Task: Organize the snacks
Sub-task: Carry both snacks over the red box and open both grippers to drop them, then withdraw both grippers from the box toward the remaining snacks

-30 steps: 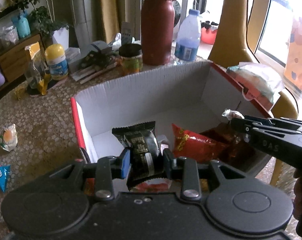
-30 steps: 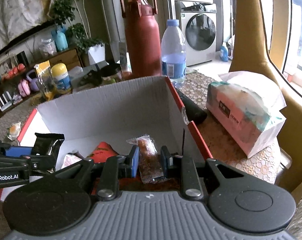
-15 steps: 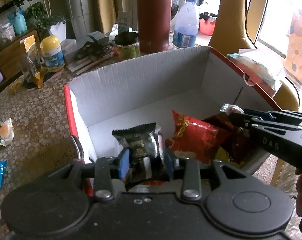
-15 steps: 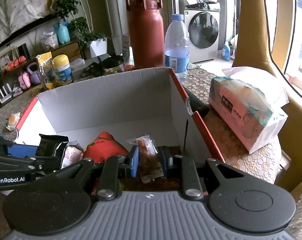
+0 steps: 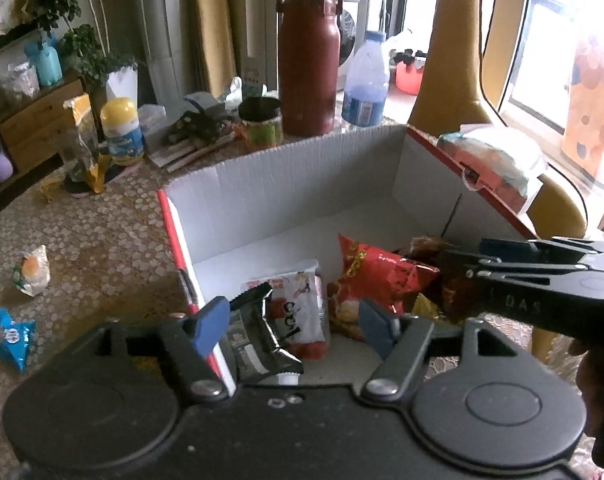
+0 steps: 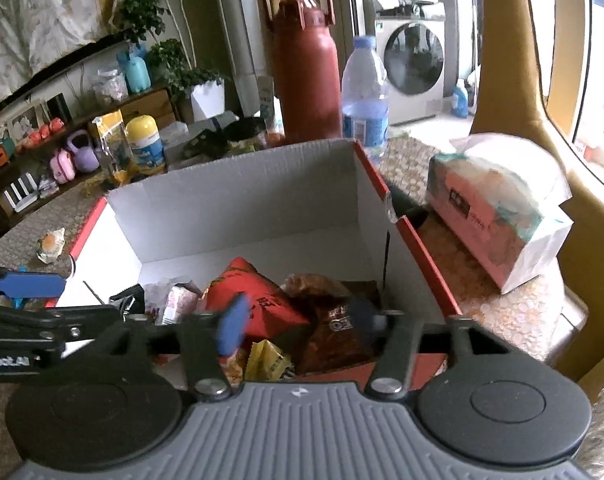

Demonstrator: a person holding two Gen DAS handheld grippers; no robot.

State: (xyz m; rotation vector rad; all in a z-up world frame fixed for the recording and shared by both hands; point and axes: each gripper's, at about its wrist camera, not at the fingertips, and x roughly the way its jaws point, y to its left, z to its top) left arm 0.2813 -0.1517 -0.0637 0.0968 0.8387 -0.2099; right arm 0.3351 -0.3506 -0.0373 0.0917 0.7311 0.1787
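Snacks [image 5: 382, 276] fill the box [image 5: 302, 184] (patterned table [image 5: 102, 240]); both grippers' fingers [image 5: 210, 322] just released.

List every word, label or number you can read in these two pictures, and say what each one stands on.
"DAS": side of the right gripper.
"Robot.AI", cut off at the frame edge: side of the left gripper.
Print on the snack packets, water bottle and tissue pack: too blurred to read.
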